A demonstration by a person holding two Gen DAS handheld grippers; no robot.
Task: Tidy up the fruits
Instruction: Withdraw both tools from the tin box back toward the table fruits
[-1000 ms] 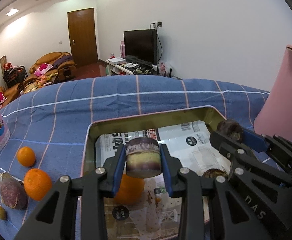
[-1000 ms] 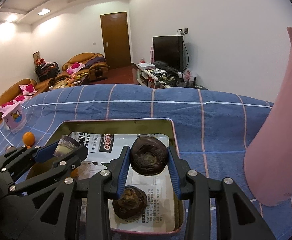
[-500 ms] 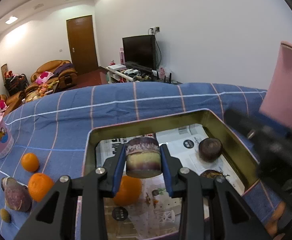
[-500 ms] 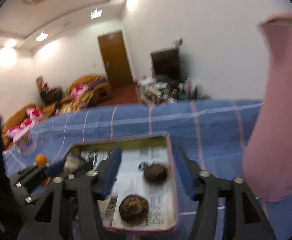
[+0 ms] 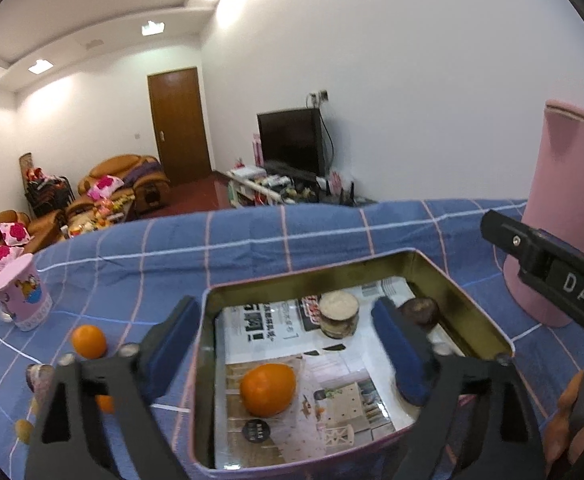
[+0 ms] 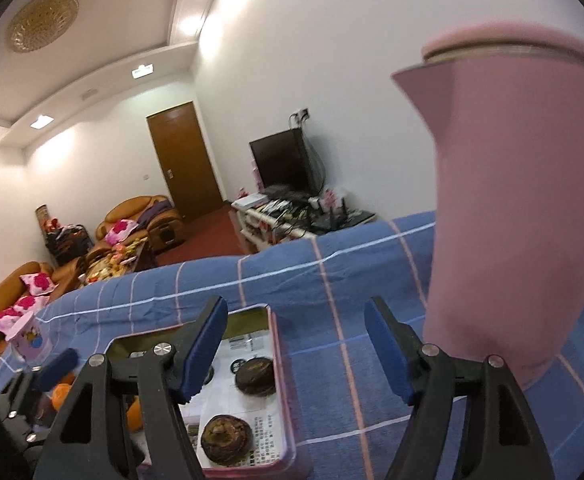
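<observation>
The metal tin (image 5: 471,308) sits on the blue checked cloth (image 5: 252,248), lined with printed paper, and holds most of the fruit: an orange (image 5: 268,389) lies near its front left, a cut piece with a pale top and dark purple skin (image 5: 338,315) stands upright toward the back, and a dark round fruit (image 5: 419,311) rests at the back right beside the tin's wall. The right wrist view shows that same dark round fruit (image 6: 256,375) and a second dark brown one (image 6: 226,437) nearer the front, both lying on the paper along the tin's right side. The left gripper (image 5: 288,350) hovers over the tin with its jaws spread wide; they have just been opening, the cut piece stands free on the paper beyond them, and nothing is pressed between the blue pads. The right gripper (image 6: 295,350) is also spread apart and has just been opening, holding nothing, with its left finger above the tin's right edge and its right finger over bare cloth. Outside the tin to the left, a smaller orange (image 5: 88,341) lies on the cloth, with more small fruit partly hidden behind the left finger. A pink patterned cup (image 5: 22,298) stands farther left, and a tall pink jug (image 6: 511,208) stands on the cloth to the right of the tin.
</observation>
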